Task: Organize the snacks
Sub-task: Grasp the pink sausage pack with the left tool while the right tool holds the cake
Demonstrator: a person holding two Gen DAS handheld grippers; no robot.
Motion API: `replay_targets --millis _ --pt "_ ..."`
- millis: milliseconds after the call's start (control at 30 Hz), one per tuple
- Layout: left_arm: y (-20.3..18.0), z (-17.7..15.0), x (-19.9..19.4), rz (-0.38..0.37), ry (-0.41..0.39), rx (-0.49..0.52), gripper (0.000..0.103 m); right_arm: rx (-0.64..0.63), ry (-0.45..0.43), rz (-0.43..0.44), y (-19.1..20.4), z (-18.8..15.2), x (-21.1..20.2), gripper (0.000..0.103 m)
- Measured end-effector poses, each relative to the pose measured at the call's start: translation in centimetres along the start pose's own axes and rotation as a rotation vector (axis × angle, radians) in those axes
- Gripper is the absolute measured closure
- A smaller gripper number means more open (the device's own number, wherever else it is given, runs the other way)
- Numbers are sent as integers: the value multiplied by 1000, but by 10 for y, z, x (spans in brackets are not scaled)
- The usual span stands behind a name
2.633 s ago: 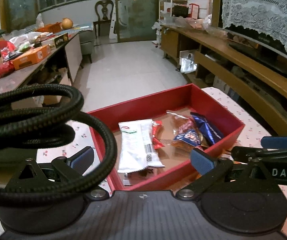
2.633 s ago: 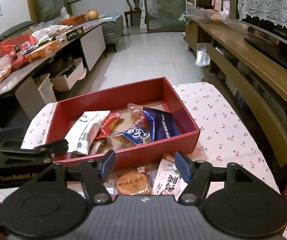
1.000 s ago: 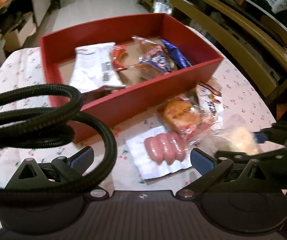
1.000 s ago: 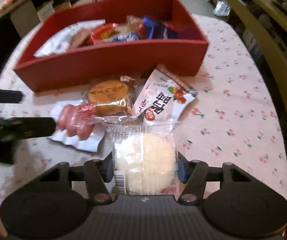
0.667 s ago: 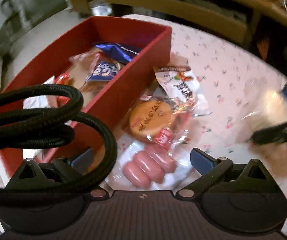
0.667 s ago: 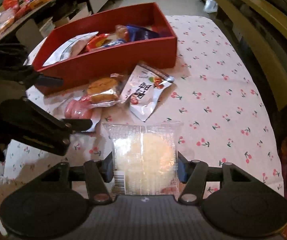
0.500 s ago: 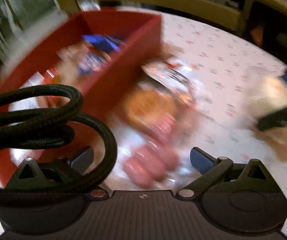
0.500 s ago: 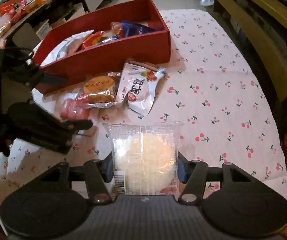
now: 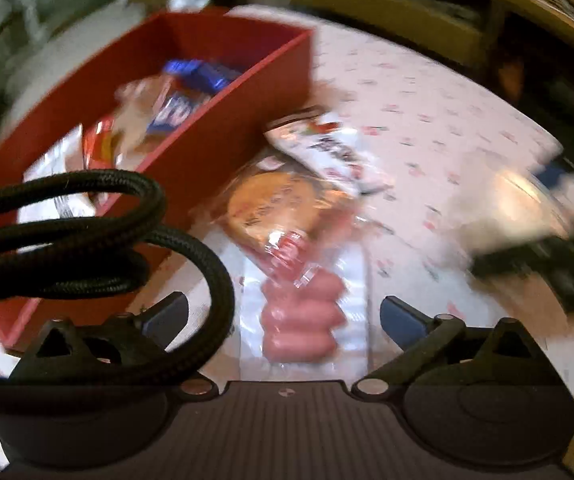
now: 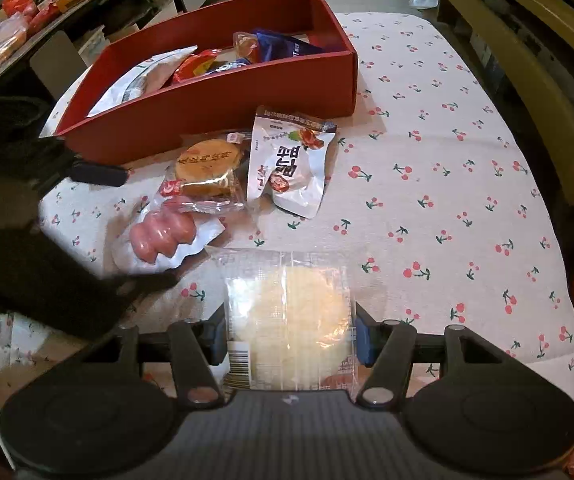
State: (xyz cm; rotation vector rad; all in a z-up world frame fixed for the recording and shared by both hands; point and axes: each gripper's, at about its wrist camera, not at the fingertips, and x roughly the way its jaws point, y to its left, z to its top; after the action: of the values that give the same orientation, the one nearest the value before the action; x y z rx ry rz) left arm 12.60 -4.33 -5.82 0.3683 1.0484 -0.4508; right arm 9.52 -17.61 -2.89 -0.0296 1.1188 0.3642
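My right gripper (image 10: 289, 330) is shut on a clear-wrapped pale rice cracker packet (image 10: 291, 312), held above the cherry-print tablecloth (image 10: 447, 160). My left gripper (image 9: 283, 314) is open, its jaws either side of a pack of pink sausages (image 9: 301, 316) lying on the cloth; it also shows in the right wrist view (image 10: 163, 236). Beyond lie a round golden cake in clear wrap (image 10: 207, 166) and a white pouch (image 10: 291, 164). The red box (image 10: 215, 100) behind them holds several snacks.
The left gripper's body is the dark shape at the left of the right wrist view (image 10: 47, 280). A wooden bench (image 10: 527, 60) runs along the right. A cluttered side table (image 10: 27, 8) stands at the far left. A black cable (image 9: 87, 220) loops across the left wrist view.
My right gripper closed on the cracker packet and lifted it off the table. My left gripper swung down over the sausage pack; its view is blurred by motion.
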Motion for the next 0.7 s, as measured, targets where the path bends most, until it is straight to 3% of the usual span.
replay_targets --millis 133,233,300,633,700 --pt "-1 5 12 16 -12 -92 2 12 2 -13 -5 -2 0 40" --pt "-6 0 7 20 -17 -76 12 11 -9 -13 -5 -2 -3 40" --pt "-7 -10 -5 -5 -12 -84 27 3 -21 -10 -2 -3 -6 40" --pt "-12 -41 -29 -20 42 -64 26 -33 -19 -11 9 -4 -5 40" --pt "-14 -36 -24 11 31 -45 12 -35 -3 -11 10 -5 -1 40"
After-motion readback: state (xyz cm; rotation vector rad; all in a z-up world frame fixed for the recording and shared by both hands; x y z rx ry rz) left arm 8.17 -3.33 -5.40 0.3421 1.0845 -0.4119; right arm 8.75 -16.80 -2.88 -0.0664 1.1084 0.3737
